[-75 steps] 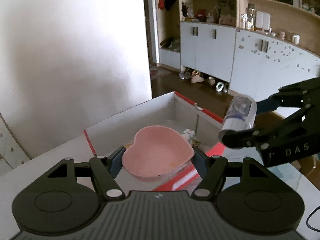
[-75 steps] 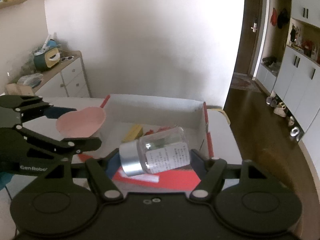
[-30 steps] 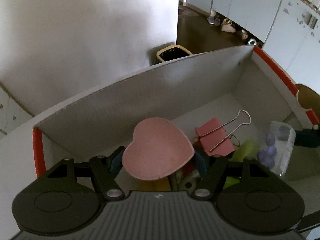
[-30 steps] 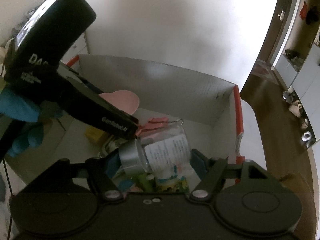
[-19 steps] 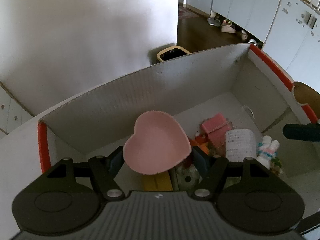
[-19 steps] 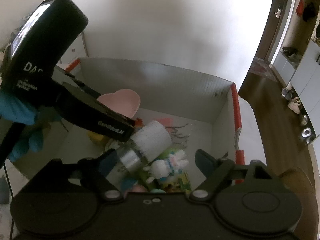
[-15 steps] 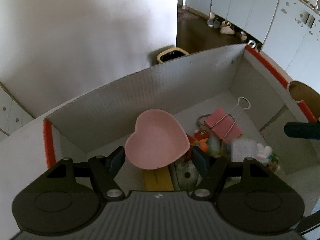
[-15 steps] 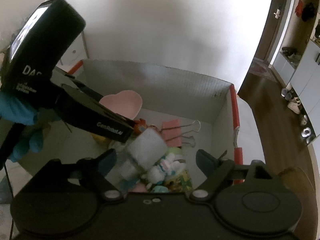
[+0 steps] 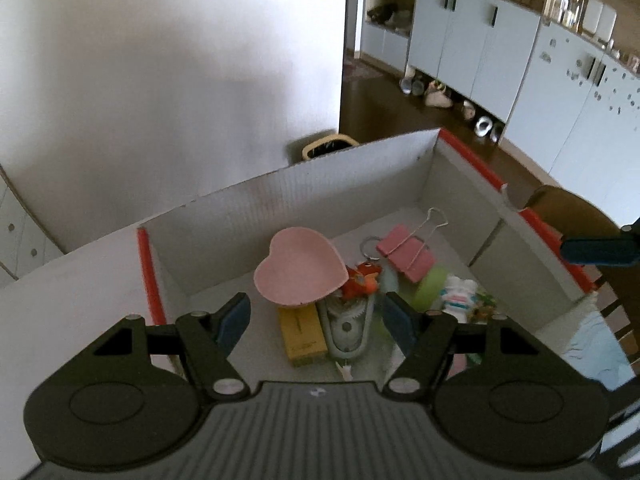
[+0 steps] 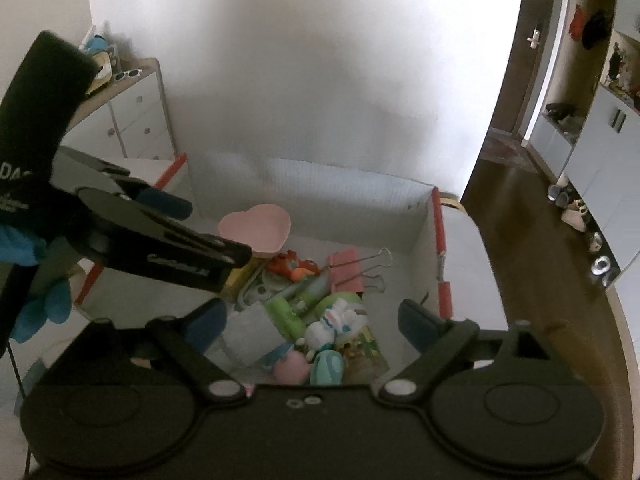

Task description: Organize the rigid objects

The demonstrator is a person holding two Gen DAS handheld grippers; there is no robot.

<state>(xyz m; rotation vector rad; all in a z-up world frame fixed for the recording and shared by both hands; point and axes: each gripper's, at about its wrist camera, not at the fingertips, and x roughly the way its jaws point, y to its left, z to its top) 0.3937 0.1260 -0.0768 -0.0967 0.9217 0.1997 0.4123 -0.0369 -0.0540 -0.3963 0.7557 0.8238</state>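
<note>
The pink heart dish (image 9: 299, 266) sat inside the white cardboard box (image 9: 304, 196), perched on top of the pile near the back left, clear of my fingers. My left gripper (image 9: 316, 318) hung above the box's near side, spread wide and holding nothing, the blue pads (image 9: 234, 316) well apart on either side of the clutter. Under the dish lay a yellow block (image 9: 302, 336) and a grey toothed gadget (image 9: 347, 326), touching each other, with an orange toy (image 9: 362, 278) tucked against the dish's right edge. Just beyond that, a pink binder clip (image 9: 406, 254) rested with its wire handles pointing toward the far wall. A small white bunny figure (image 9: 458, 292) stood to the right, next to something green (image 9: 430, 284).

My right gripper (image 10: 310, 322) was released as well, fingers splayed, nothing between them. Below it, in the right wrist view, the labelled jar (image 10: 252, 334) lay on its side in the box, among the green pieces, the bunny (image 10: 334, 326) and a pink and a teal round toy (image 10: 326, 368). The jar looked blurred, so I could not read its label. The left gripper's arm crossed the left of that view, gripped by a blue-gloved hand (image 10: 38, 298).
</note>
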